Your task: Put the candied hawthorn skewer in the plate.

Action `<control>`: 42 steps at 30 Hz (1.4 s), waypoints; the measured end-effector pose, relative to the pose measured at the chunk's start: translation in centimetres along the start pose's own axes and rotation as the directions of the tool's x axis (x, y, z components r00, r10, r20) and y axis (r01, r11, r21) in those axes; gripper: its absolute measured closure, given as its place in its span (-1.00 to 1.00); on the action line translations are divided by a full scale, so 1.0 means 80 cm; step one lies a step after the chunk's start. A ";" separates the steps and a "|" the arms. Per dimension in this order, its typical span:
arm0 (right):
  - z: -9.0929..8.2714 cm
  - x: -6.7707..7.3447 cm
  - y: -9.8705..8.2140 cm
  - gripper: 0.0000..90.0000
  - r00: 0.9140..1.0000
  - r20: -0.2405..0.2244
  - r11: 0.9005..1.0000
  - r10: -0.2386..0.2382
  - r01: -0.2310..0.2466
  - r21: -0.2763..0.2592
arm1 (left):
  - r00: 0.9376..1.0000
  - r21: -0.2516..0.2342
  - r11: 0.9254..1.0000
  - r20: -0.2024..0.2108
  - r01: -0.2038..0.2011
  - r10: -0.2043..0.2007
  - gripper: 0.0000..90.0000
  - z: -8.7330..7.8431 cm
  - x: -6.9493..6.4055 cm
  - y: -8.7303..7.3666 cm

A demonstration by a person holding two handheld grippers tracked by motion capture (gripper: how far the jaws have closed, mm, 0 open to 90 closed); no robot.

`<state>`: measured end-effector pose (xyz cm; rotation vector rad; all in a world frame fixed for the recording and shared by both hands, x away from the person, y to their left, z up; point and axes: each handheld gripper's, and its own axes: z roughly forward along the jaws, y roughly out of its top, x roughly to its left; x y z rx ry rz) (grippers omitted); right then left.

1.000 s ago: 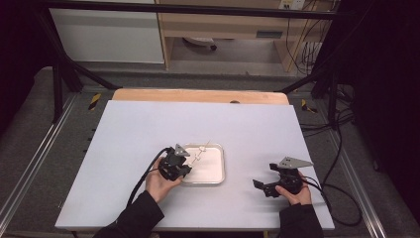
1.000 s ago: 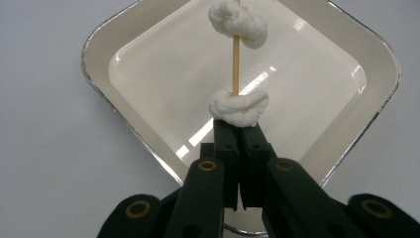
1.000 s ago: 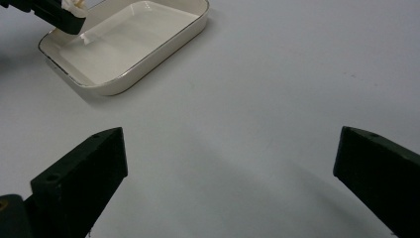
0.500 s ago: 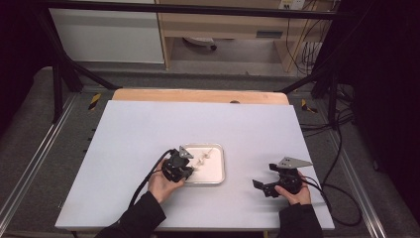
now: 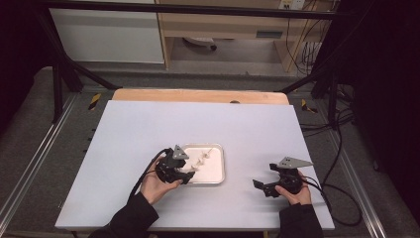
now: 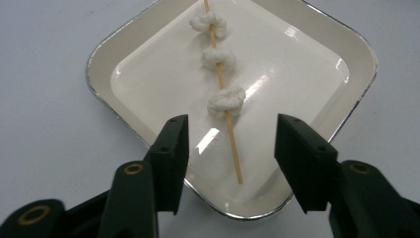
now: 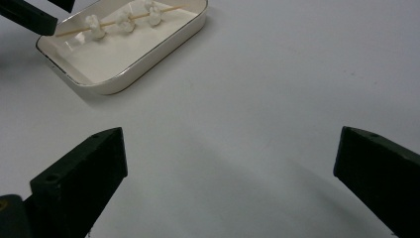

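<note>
Tabletop [image 5: 148, 134] carries a white tray [image 5: 218, 168] at lower centre of the high view, and a skewer [image 6: 225, 106] with three white pieces lies flat inside, seemingly set down there. The left gripper [image 6: 230, 144] hovers at the tray's lower-left edge, its fingers [image 6: 171, 148] just opened halfway, straddling the stick's end without touching. At lower right, the right gripper [image 5: 262, 186] rests wide open and empty.

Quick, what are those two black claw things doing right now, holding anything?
Left gripper: jaws just opening, open, holding nothing; the thin wooden skewer with three white lumps lies free in the shallow cream tray.
Right gripper: open, holding nothing.
</note>
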<state>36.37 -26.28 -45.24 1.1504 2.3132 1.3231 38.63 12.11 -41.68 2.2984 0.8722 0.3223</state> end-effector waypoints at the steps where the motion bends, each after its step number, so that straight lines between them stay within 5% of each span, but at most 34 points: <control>1: 0.000 0.000 0.000 -0.99 1.000 0.002 1.000 0.000 0.000 -0.002 | 1.000 0.001 1.000 0.001 -0.005 0.005 -0.04 -0.003 0.002 -0.001; 7: 0.000 0.000 0.000 -0.99 1.000 0.005 1.000 0.004 -0.004 0.001 | 1.000 -0.013 1.000 -0.001 -0.023 0.023 -0.35 -0.023 0.015 -0.014; 15: 0.000 0.000 0.000 -0.99 1.000 0.010 1.000 0.002 -0.003 0.006 | 1.000 -0.057 0.998 0.006 0.019 -0.019 -0.67 -0.047 0.040 -0.042; 30: 0.001 -0.001 -0.001 -0.99 1.000 0.012 1.000 0.000 0.000 0.017 | 0.991 -0.116 0.986 -0.046 0.121 -0.127 -0.79 -0.071 0.074 -0.116; 42: 0.003 0.001 -0.003 -0.99 1.000 0.002 1.000 -0.003 0.003 0.028 | 0.985 -0.119 0.981 -0.053 0.154 -0.161 -0.83 -0.073 0.084 -0.142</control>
